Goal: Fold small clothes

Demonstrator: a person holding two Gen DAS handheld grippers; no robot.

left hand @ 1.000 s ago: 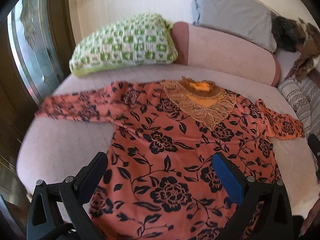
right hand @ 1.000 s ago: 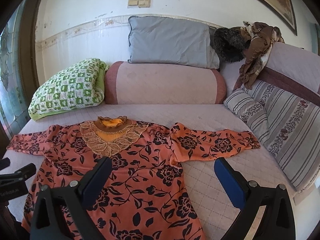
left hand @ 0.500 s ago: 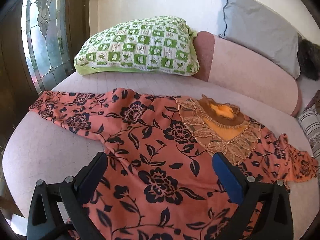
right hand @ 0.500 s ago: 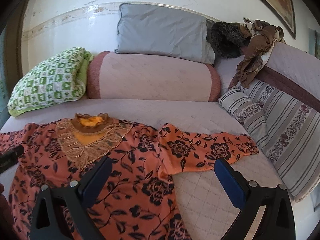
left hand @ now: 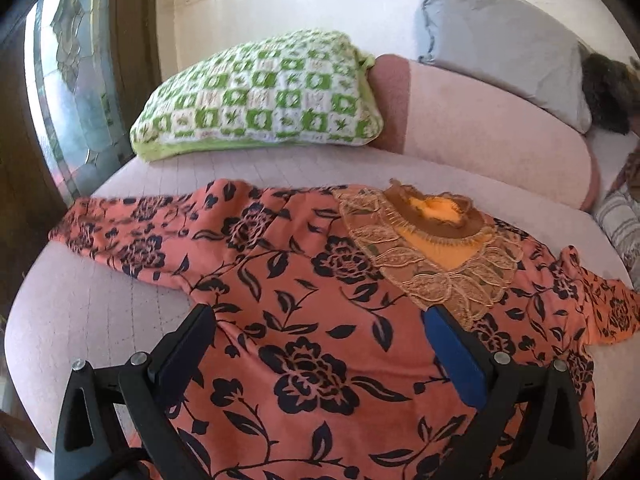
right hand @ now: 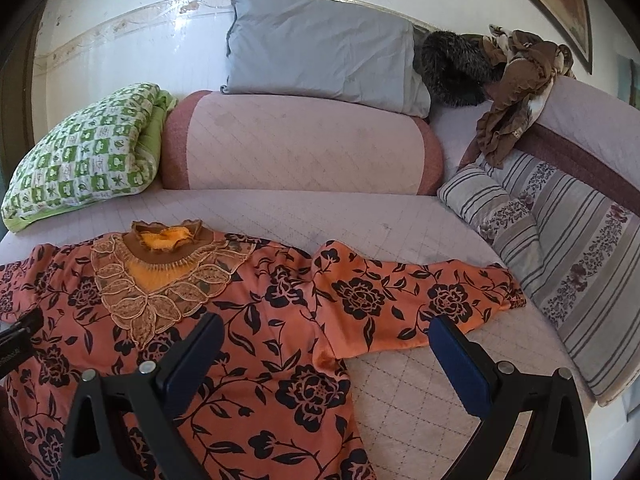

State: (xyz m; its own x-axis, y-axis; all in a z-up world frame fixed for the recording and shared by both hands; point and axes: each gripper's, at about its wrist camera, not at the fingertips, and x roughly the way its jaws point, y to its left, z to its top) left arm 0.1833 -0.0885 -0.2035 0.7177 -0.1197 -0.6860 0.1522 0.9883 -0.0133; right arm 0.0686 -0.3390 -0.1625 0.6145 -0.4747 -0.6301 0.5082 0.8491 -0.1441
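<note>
Both the left tongs (left hand: 316,340) and the right tongs (right hand: 326,350) hang spread apart, empty, over the floral blouse (right hand: 256,320) lying flat on the bed (right hand: 320,216). To fold well, I think each should pinch one sleeve (right hand: 420,300) near its cuff and bring it across the body without wrinkles.

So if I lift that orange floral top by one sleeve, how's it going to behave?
The orange floral top looks thin and floppy, with soft wrinkles, so it would probably drape and trail. Its right sleeve shows a slight sheen, so the fabric may slip between the pads. The embroidered collar looks denser and might pull that end down.
</note>
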